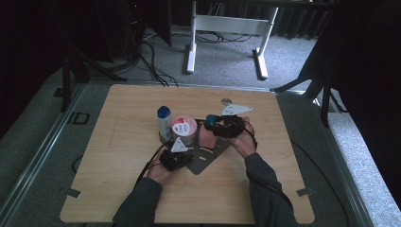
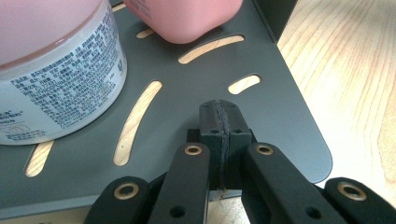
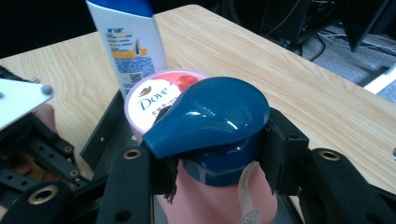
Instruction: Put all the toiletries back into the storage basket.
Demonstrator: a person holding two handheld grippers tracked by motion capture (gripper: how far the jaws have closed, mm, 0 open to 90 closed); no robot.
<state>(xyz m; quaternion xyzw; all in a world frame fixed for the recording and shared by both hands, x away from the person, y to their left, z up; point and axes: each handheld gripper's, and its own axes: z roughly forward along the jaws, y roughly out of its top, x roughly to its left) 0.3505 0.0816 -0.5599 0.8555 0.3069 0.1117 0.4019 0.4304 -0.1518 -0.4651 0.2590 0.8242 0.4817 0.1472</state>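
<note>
High view: wooden table [image 1: 123, 142], grey carpet [image 1: 227, 56] beyond | pink bottle [image 3: 210, 200] upright, blue cap up | right gripper [image 3: 219, 154] clamps its cap | left gripper [image 2: 219, 135] closed, empty, over slotted plate [image 2: 285, 112].

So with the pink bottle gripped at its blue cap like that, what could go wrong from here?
1. The right gripper clamps only the blue cap of the pink bottle; lifting could pop the cap or let the body swing.
2. The Dove tub and the white shampoo bottle stand close behind; a swing may knock them.
3. The left gripper, jaws shut, seems to pinch the dark slotted tray; a slip could jolt everything.
</note>
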